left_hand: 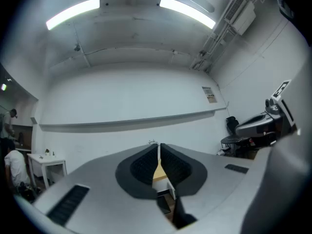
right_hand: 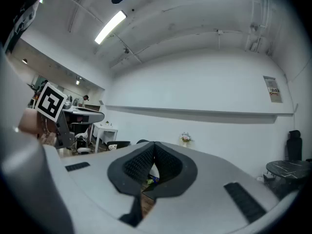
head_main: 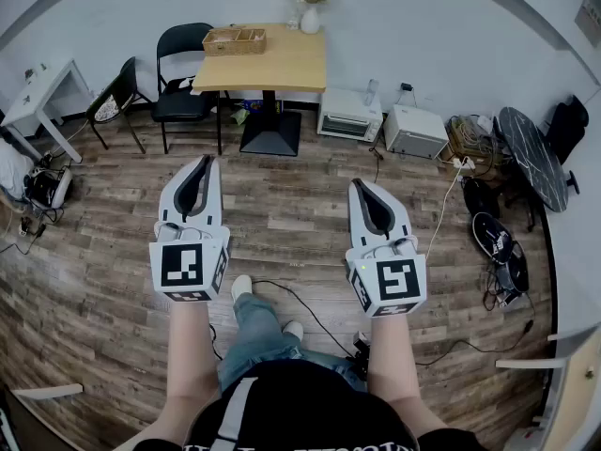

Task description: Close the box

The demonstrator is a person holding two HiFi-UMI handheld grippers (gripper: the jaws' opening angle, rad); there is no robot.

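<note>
Left gripper (head_main: 203,161), right gripper (head_main: 361,185): jaws pressing together, gripping nothing, pointing toward wooden box (head_main: 235,40) sitting far off on table (head_main: 291,69). Box probably light, rigid; lid's free edge likely offering best hold.

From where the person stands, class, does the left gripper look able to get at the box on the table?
Probably not yet. The left gripper, shut and empty, hangs near the body, while the box sits on the table across the floor. No furniture stands between; walking closer should do.
</note>
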